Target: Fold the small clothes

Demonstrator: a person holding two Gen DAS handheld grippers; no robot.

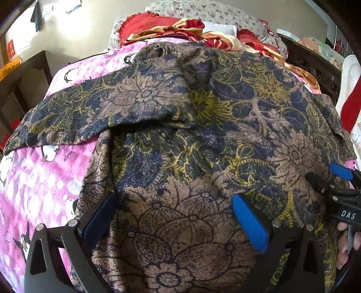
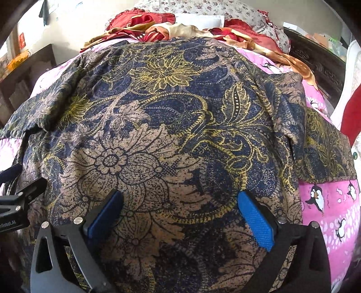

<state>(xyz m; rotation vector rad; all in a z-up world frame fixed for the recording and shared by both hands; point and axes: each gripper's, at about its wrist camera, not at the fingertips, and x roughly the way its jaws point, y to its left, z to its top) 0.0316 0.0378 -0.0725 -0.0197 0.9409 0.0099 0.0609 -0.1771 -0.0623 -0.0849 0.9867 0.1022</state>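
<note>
A short-sleeved shirt (image 1: 191, 146) with a navy, tan and yellow flower print lies spread on a pink penguin-print blanket (image 1: 40, 171). Its left sleeve (image 1: 67, 117) sticks out to the left, and its upper part is bunched in a fold. My left gripper (image 1: 173, 202) is open, low over the shirt's near left part, jaws wide apart. My right gripper (image 2: 180, 202) is open over the shirt's (image 2: 171, 126) near right part, also wide. The right sleeve (image 2: 325, 148) lies out to the right. The right gripper's blue pad also shows in the left wrist view (image 1: 339, 170).
Red and gold bedding (image 1: 176, 29) and floral pillows (image 2: 203, 9) are piled at the far end of the bed. A dark wooden shelf (image 1: 24, 74) stands at the left, and dark carved furniture (image 2: 315, 65) at the right. Pink blanket (image 2: 334, 209) shows on both sides of the shirt.
</note>
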